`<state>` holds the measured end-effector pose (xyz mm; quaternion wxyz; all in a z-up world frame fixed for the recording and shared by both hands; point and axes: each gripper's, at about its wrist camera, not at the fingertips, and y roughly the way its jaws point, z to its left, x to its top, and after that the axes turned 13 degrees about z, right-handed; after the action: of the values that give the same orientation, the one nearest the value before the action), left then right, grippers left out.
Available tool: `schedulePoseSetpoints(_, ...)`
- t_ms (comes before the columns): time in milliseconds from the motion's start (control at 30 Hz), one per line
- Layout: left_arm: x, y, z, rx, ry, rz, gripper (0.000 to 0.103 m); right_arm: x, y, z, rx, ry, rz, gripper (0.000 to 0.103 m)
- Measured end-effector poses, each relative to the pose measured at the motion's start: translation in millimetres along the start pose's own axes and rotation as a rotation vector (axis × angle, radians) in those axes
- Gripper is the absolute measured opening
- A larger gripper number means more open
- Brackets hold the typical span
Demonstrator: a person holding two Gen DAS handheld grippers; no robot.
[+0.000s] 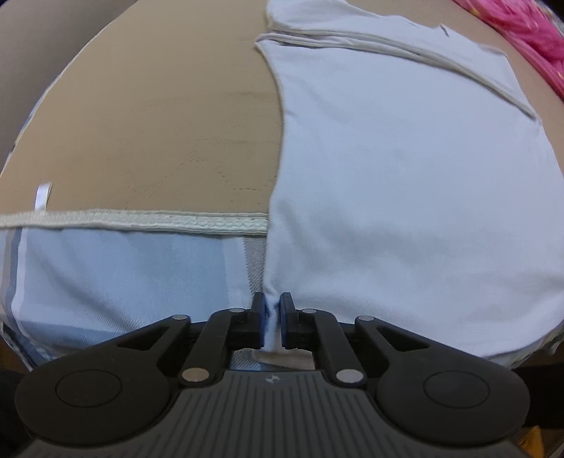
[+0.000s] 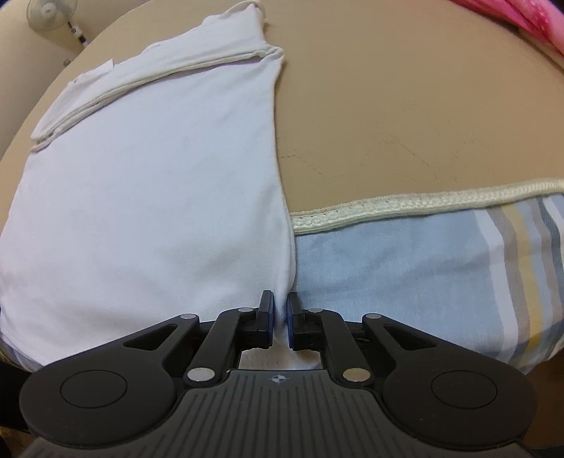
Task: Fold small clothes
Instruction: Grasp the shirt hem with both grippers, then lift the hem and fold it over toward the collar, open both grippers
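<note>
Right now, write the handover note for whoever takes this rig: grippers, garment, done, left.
Left gripper: shut on the white shirt at its near left corner.
Right gripper: shut on the same shirt's near right corner.
Shirt lies flat on the tan table, near hem over a striped cloth; sleeves already folded in.
Left: carry the hem toward the far end, then release.

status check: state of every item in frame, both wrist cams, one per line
left gripper: shut on the white garment's near left corner
right gripper: shut on its near right corner
white garment: flat on the table, far end folded over, near edge pinched at both corners
striped cloth: spread flat, partly under the garment
pink fabric: bunched at the far edge
table: bare tan surface
fan: background, running or not unclear
</note>
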<state>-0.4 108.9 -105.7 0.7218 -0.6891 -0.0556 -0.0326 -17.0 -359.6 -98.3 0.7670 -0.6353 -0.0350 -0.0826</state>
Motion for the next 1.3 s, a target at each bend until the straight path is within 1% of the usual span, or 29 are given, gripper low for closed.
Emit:
schedulePoseSetpoints(100,-1,-1,-4,0.013,0.009,-0.005,0.008,0,-1,-1,0.006,0.012,-0.004,0.008)
schedulePoseSetpoints(133,-1,-2,-4,0.012,0.006,-0.010,0.007,-2,-3,-1,0.006,0.013,-0.013,0.006)
schedulePoseSetpoints(200,-6,-7,-1,0.013,0.006,-0.028,0.006,-4,-10,0,0.014,0.004,-0.046,0.005)
schedulePoseSetpoints(300,-14,-18,-4,0.019,0.027,-0.070,0.005,-9,-22,1,0.045,-0.007,-0.103,0.005)
schedulePoseSetpoints(400,-23,-40,-6,0.004,0.056,-0.135,0.005,-12,-39,-4,0.101,0.043,-0.138,0.004)
schedulePoseSetpoints(467,-28,-59,-7,-0.006,0.075,-0.188,0.005,-12,-57,-6,0.124,0.047,-0.197,0.004)
schedulePoseSetpoints(533,-34,-79,-1,-0.029,0.072,-0.236,0.005,-8,-80,-11,0.179,0.065,-0.269,0.004)
schedulePoseSetpoints(567,-28,-82,1,-0.040,0.065,-0.249,0.005,-9,-90,-14,0.205,0.080,-0.301,0.004)
schedulePoseSetpoints(600,-30,-91,3,-0.054,0.054,-0.267,0.005,-10,-100,-17,0.228,0.095,-0.329,0.004)
schedulePoseSetpoints(700,-38,-115,16,-0.100,0.023,-0.320,0.005,-14,-123,-27,0.284,0.144,-0.380,0.004)
schedulePoseSetpoints(767,-41,-127,28,-0.124,0.007,-0.342,0.005,-21,-134,-36,0.331,0.168,-0.403,0.003)
schedulePoseSetpoints(867,-52,-146,39,-0.128,0.004,-0.378,0.004,-31,-145,-41,0.371,0.166,-0.417,0.003)
schedulePoseSetpoints(933,-66,-165,47,-0.151,0.006,-0.388,0.004,-41,-155,-42,0.387,0.148,-0.422,0.003)
schedulePoseSetpoints(1000,-84,-186,55,-0.209,0.006,-0.382,0.004,-56,-169,-48,0.405,0.153,-0.425,0.003)
schedulePoseSetpoints(1033,-95,-200,59,-0.245,0.019,-0.397,0.004,-65,-177,-52,0.429,0.169,-0.422,0.003)
schedulePoseSetpoints(1067,-106,-213,61,-0.261,0.034,-0.417,0.004,-75,-185,-53,0.459,0.177,-0.430,0.003)
schedulePoseSetpoints(1133,-121,-234,61,-0.261,0.062,-0.460,0.004,-94,-202,-56,0.482,0.174,-0.459,0.003)
schedulePoseSetpoints(1200,-118,-241,62,-0.270,0.060,-0.477,0.004,-104,-212,-61,0.487,0.178,-0.482,0.003)
schedulePoseSetpoints(1233,-111,-240,63,-0.280,0.050,-0.474,0.005,-101,-212,-65,0.498,0.198,-0.481,0.003)
schedulePoseSetpoints(1267,-101,-236,64,-0.290,0.038,-0.474,0.005,-97,-210,-67,0.513,0.217,-0.477,0.003)
schedulePoseSetpoints(1300,-83,-229,65,-0.292,0.015,-0.463,0.005,-87,-204,-69,0.530,0.227,-0.476,0.003)
